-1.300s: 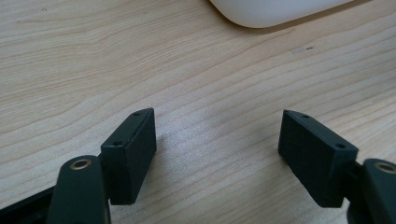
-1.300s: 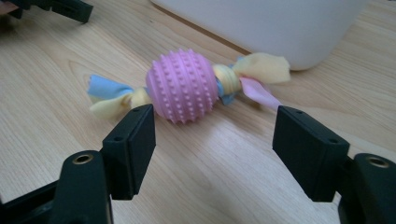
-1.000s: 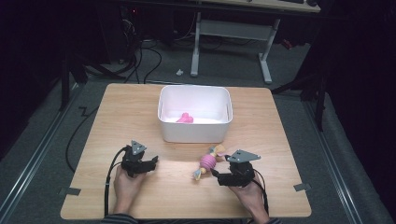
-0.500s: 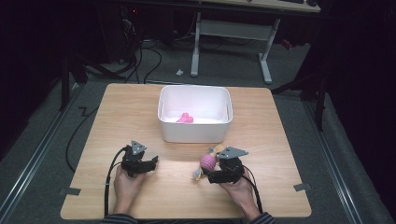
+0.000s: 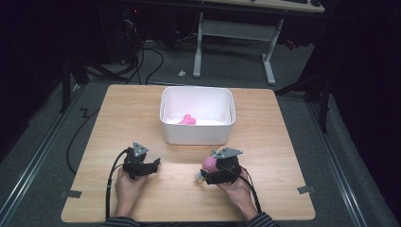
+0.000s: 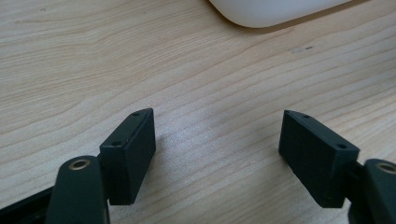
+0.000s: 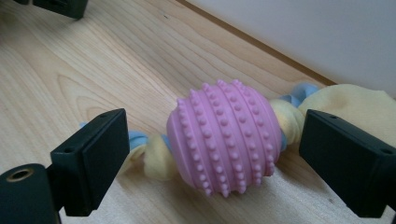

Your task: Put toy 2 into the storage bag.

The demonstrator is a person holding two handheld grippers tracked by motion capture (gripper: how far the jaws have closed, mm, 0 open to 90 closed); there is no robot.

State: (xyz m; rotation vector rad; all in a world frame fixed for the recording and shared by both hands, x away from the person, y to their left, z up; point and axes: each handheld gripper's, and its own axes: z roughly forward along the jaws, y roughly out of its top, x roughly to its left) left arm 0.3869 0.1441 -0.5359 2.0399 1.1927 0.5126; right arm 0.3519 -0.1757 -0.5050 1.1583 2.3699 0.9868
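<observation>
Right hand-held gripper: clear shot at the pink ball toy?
Likely yes. The right hand-held gripper, its jaws just opened, already straddles the pink ball toy on the table, with nothing between pads and ball.

The ball toy [image 7: 224, 140] lies on the table [image 5: 293, 156] before the tub [image 5: 197, 124], between the right claw's [image 7: 212, 161] jaws.
</observation>
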